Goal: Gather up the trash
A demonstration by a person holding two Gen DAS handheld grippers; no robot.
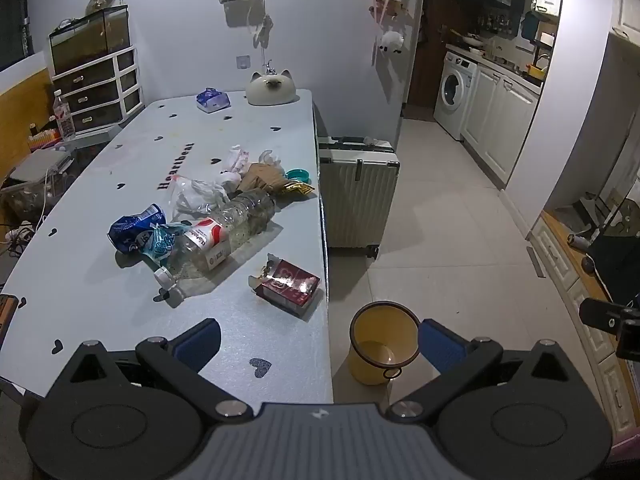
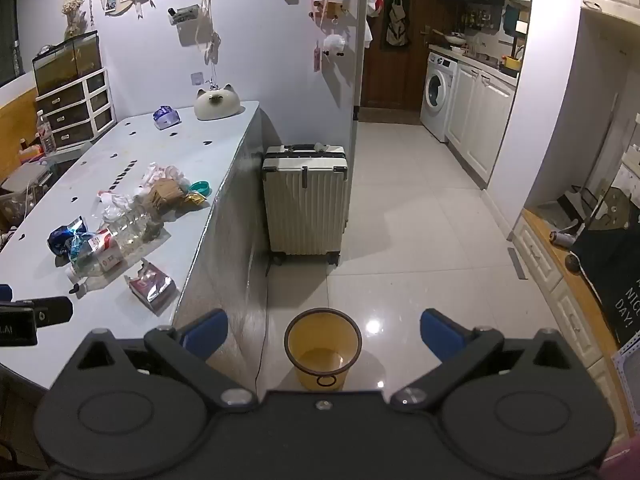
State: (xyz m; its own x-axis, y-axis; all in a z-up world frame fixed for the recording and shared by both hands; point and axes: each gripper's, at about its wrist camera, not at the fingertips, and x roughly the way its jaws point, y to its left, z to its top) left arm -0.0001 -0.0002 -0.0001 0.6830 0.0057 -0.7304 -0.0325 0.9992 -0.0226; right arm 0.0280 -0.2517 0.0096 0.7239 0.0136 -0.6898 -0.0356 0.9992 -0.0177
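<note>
Trash lies in a pile on the pale table [image 1: 120, 168]: a torn dark red carton [image 1: 289, 283] nearest the edge, a clear plastic bottle [image 1: 224, 232], a crushed blue can [image 1: 134, 226], a brown paper bag [image 1: 264, 176], crumpled white tissues [image 1: 238, 160] and a teal lid [image 1: 298, 175]. A yellow bin [image 1: 380, 344] stands on the floor beside the table. My left gripper [image 1: 320, 340] hangs open over the table's near corner, nothing between its blue pads. My right gripper [image 2: 324, 334] is open above the bin [image 2: 322, 346], holding nothing. The red carton [image 2: 152, 284] and bottle [image 2: 120, 236] lie to its left.
A cream suitcase [image 1: 358, 196] stands against the table's side. A cat-shaped white ornament [image 1: 271, 88] and a tissue pack [image 1: 213, 100] sit at the table's far end. Drawers [image 1: 96, 88] stand at the back left; a washing machine [image 2: 438, 96] and kitchen cabinets line the right.
</note>
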